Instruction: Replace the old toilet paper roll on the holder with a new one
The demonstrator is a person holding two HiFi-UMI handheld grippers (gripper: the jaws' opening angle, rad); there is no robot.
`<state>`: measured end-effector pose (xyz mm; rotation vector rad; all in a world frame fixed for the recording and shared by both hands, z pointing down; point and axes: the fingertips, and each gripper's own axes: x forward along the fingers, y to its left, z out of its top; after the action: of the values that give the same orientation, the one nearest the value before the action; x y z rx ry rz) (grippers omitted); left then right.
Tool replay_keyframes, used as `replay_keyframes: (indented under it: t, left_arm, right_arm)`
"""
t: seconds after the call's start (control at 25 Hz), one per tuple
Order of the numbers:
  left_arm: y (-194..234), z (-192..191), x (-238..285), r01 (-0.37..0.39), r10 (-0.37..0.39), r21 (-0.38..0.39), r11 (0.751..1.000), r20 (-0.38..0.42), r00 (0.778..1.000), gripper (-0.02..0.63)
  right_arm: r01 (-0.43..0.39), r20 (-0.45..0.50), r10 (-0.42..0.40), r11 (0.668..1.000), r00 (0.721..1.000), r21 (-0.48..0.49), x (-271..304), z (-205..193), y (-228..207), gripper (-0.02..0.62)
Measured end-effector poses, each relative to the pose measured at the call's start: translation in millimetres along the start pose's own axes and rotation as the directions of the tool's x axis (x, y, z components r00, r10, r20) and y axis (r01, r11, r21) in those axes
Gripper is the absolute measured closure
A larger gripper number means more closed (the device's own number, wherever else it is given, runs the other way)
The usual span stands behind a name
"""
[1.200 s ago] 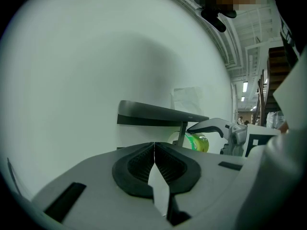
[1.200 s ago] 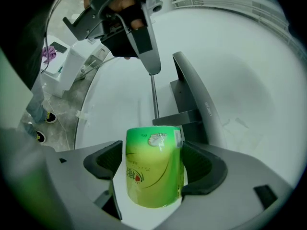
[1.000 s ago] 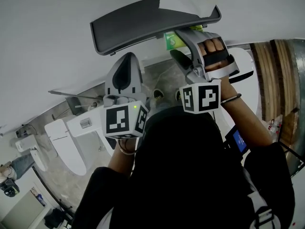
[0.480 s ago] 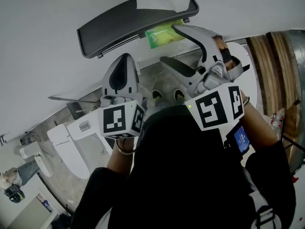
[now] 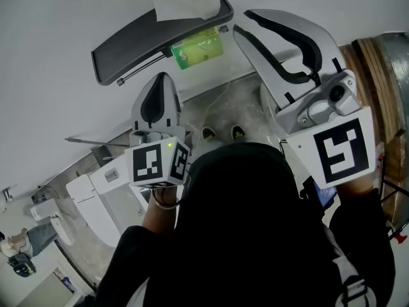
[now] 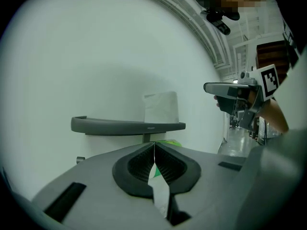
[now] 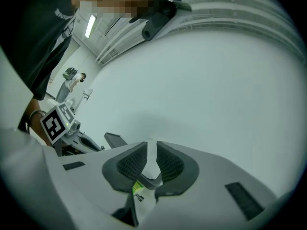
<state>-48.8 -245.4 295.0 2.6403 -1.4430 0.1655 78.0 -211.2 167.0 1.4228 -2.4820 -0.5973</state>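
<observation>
Head view: a green-labelled toilet paper roll (image 5: 197, 48) sits under the dark grey plastic wall holder (image 5: 128, 50), its print too small to read. The left gripper (image 5: 160, 80), just near of it, is clenched on nothing. The right gripper (image 5: 241, 21), beside the roll's right, has just been closing to a narrow slit, with nothing between its jaws.

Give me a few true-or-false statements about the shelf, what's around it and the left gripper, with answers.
1. White paper sits on top of the dark shelf. True.
2. The green package lies on top of the shelf. False: it sits under it.
3. The left gripper has its jaws wide apart. False: they are together.
4. The shelf is fixed to a white wall. True.
</observation>
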Motion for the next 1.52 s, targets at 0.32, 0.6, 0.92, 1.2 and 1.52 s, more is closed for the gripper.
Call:
replay_keyframes:
  t: [0.32,0.6,0.92,1.2,1.52]
  left_arm:
    - [-25.4,1.0,7.7,0.022,-0.022,0.001,1.000,0.015,1.000,0.583]
    - [-40.2,-0.7,14.9,0.022,-0.022,0.002,1.000,0.015,1.000,0.583]
    - [-47.3,-8.8,20.4,0.012,-0.012,-0.001,1.000,-0.004,1.000,0.583]
    - [-50.2,-11.3,22.9,0.005,-0.005,-0.002,1.000,-0.009,1.000,0.583]
    - [-57.7,-9.3,27.8,0.014,-0.014,0.011,1.000,-0.007,1.000,0.583]
  right_arm:
    - [0.073,0.049,-0.092,0.953,0.995,0.295,-38.0,-32.2,-58.0,0.541]
    - [0.142,-0.024,-0.147,0.878,0.989,0.456,-68.0,-91.8,-73.6,0.541]
    - [0.174,-0.072,-0.160,0.842,0.985,0.510,-83.3,-122.2,-78.6,0.546]
    - [0.165,-0.074,-0.148,0.847,0.986,0.506,-83.1,-125.7,-77.9,0.546]
    - [0.171,-0.076,-0.154,0.847,0.985,0.504,-87.1,-128.6,-81.9,0.546]
